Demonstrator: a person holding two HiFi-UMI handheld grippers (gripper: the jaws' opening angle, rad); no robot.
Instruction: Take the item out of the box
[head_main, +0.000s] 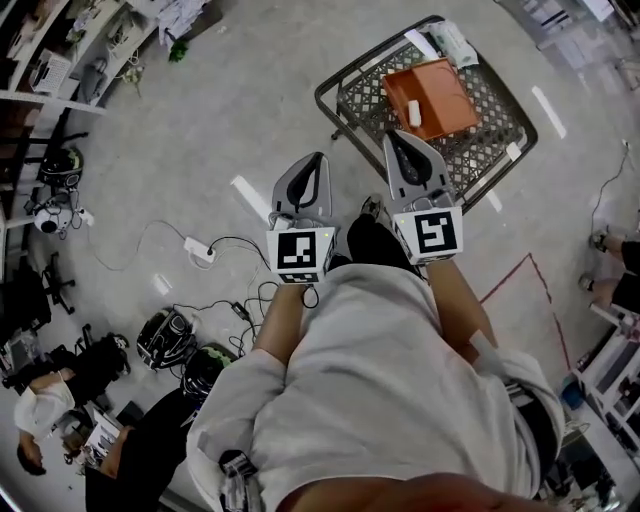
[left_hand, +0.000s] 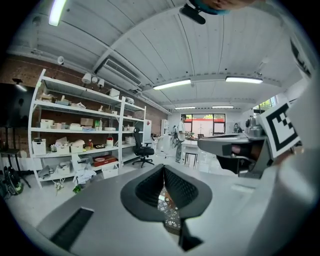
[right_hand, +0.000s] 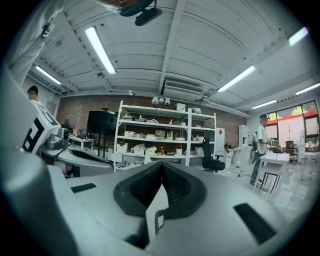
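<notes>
- Left gripper (left_hand: 164, 172): jaws closed, pads meeting tip to tip, nothing between them. A patch of wire mesh shows through the slot below the pads.
- Right gripper (right_hand: 161, 172): jaws also closed and empty, pads touching along their length.
- Head view: the left gripper (head_main: 316, 162) and right gripper (head_main: 393, 142) are side by side in front of the person's chest, tips pointing toward the mesh cart (head_main: 492, 95). The right tip overlaps the cart's near edge. The left tip sits just off the cart's near-left corner.
- Orange box (head_main: 436, 92): lies open-topped on the mesh, about mid-cart, toward the far edge, well apart from both grippers.
- White item (head_main: 414, 113): inside the box, against its near-left side.
- White packets (head_main: 452, 42): at the cart's far corner, just beyond the box.
- Floor left of the grippers: power strip (head_main: 200, 250) with black cables, two helmets (head_main: 166, 338) nearer the bottom edge.
- Background in the gripper views: white shelving (right_hand: 160, 135) against a brick wall, an office chair (left_hand: 143, 150), a person standing (right_hand: 261, 145) by a table.
</notes>
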